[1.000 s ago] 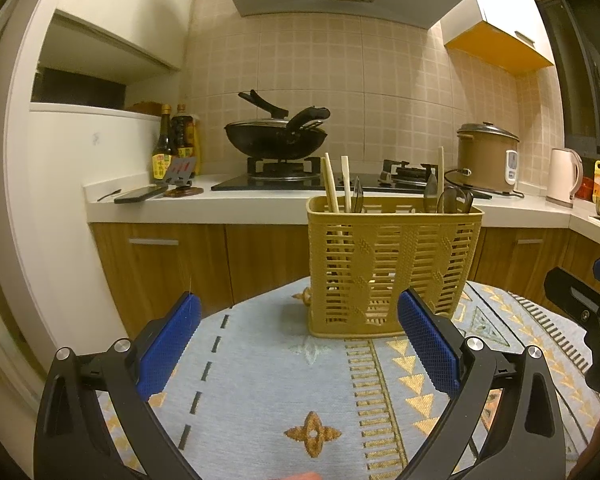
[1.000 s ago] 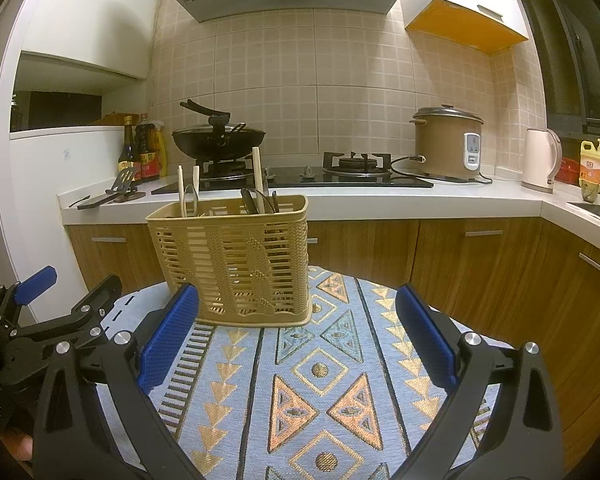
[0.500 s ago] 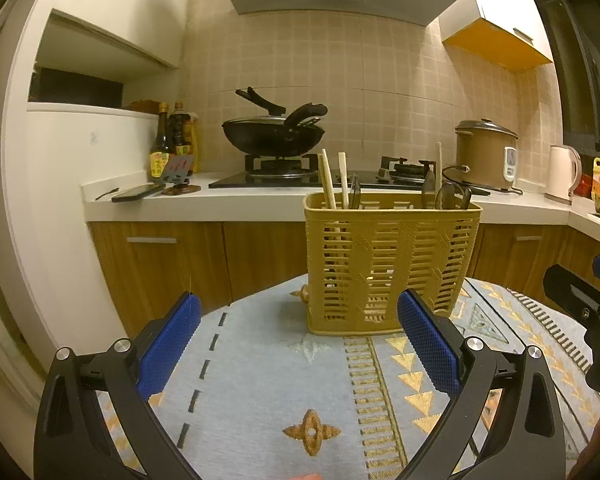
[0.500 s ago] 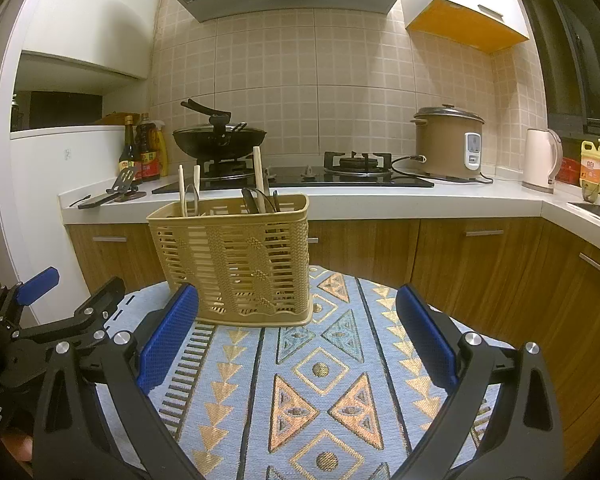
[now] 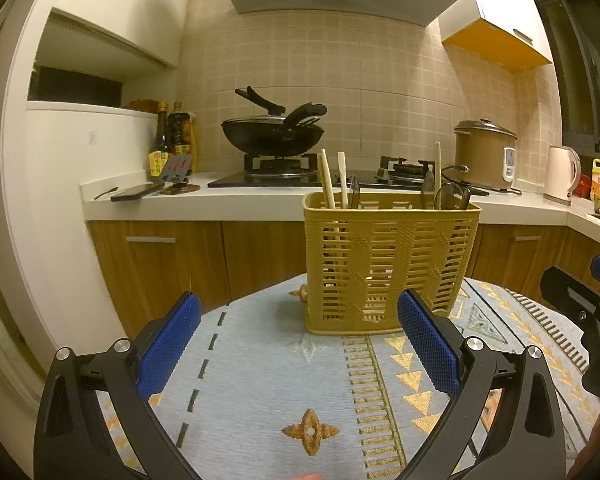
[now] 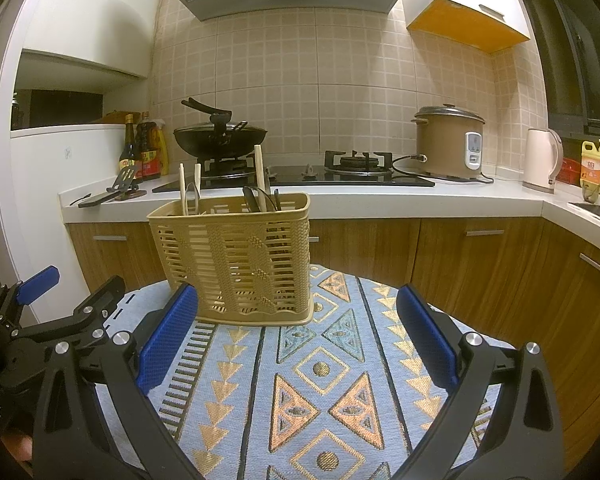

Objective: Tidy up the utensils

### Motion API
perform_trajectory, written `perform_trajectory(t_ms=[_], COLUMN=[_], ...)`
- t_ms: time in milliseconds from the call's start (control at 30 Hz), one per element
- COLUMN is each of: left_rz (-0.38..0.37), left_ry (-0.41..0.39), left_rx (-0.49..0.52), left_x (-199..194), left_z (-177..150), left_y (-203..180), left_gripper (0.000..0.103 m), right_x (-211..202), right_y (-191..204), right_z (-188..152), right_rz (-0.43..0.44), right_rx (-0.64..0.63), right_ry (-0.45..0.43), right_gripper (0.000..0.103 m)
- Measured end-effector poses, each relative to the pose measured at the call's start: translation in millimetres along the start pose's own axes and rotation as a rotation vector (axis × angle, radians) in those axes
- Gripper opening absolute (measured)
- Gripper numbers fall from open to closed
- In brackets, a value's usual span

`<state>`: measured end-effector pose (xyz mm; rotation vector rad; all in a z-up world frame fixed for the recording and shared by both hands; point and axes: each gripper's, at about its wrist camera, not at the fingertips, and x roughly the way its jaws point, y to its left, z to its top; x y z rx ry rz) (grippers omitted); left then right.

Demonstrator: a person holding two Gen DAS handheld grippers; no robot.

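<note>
Left wrist view: the utensil basket (image 5: pixel 390 264) is seen at 12 to 1 o'clock beyond the left gripper (image 5: pixel 298 336), standing on the patterned cloth (image 5: pixel 260 392) ahead of the fingertips and apart from both; its lower right corner is partly hidden by the right-hand blue pad (image 5: pixel 428 344). In the right wrist view the basket (image 6: pixel 236 260) is placed at 11 o'clock from the right gripper (image 6: pixel 296 332), just behind the left-hand pad (image 6: pixel 168 340); contact cannot be told.

The basket is tan slatted plastic, rectangular and upright. Pale chopsticks (image 5: pixel 332 184) are held at its left end; dark utensil handles (image 5: pixel 444 194) and one more pale stick are seen at its right end. The inner compartments cannot be made out.

Both grippers are spread wide with nothing between the pads. The left gripper (image 6: pixel 52 320) is seen at 9 o'clock in the right wrist view, beside the basket.

Behind, a wok (image 6: pixel 220 136) on the stove, a rice cooker (image 6: pixel 450 144) and a kettle (image 6: pixel 542 160) are noted on the counter.
</note>
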<state>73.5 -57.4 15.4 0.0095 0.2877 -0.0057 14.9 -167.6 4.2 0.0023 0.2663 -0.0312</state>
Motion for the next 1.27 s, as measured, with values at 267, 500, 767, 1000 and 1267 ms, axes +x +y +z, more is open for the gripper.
perform_trajectory(t_ms=[267, 500, 767, 1000, 1267], left_rz=[0.000, 0.000, -0.005, 0.002, -0.018], left_ry=[-0.002, -0.003, -0.005, -0.033, 0.010], left_rx=[0.003, 0.003, 0.006, 0.000, -0.024], left_x=[-0.9, -1.0, -1.9, -5.1, 0.8], left_z=[-0.1, -0.3, -0.1, 0.8, 2.2], left_y=[-1.1, -1.1, -1.2, 0.8, 5.2], left_gripper=[0.095, 0.095, 0.095, 0.095, 0.095], right_x=[0.7, 0.6, 0.8, 0.7, 0.8], right_y=[0.4, 0.0, -0.1, 0.1, -0.1], right_z=[0.0, -0.1, 0.0, -0.4, 0.2], right_rz=[0.000, 0.000, -0.001, -0.001, -0.002], right_rx=[-0.004, 0.001, 0.002, 0.002, 0.001], right_ry=[0.004, 0.004, 0.004, 0.002, 0.003], right_gripper=[0.095, 0.095, 0.095, 0.095, 0.095])
